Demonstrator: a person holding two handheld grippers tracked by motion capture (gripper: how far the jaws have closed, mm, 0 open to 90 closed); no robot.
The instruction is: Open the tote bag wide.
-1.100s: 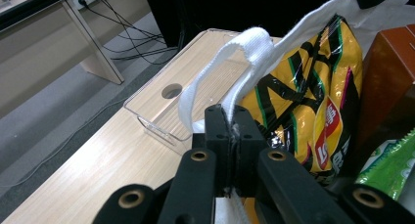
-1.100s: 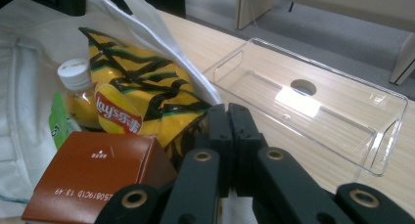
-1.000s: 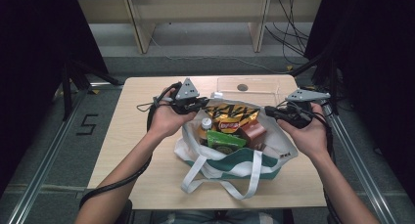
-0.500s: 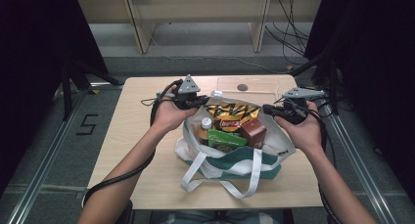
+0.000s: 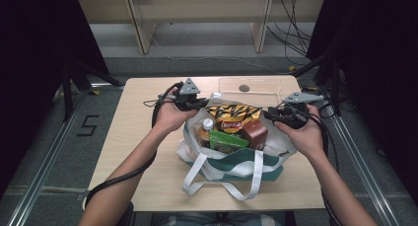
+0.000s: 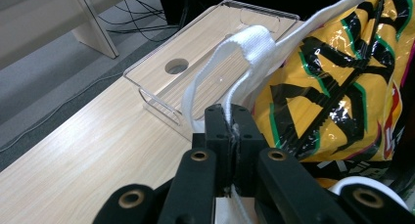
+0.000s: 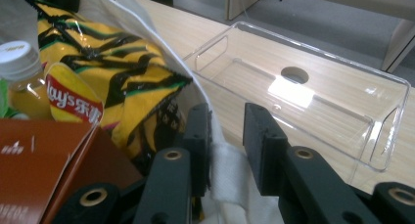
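Left gripper view: left gripper [image 6: 231, 117] clamps the tote bag's [image 5: 231, 159] white strap [image 6: 249, 48]; right gripper [image 7: 227, 121] jaws, just opening, stand apart around the bag's rim.

We see soft, even overhead light, dark surroundings and mild blur; glare marks the clear plastic tray [image 7: 298, 92] beyond the right gripper [image 7: 227, 150].

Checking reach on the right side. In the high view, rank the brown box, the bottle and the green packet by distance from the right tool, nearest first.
From the right tool:
1. Brown box, at the bag's right side, next to the tool.
2. Green packet, in the middle, towards the person.
3. Bottle, at the bag's left side.
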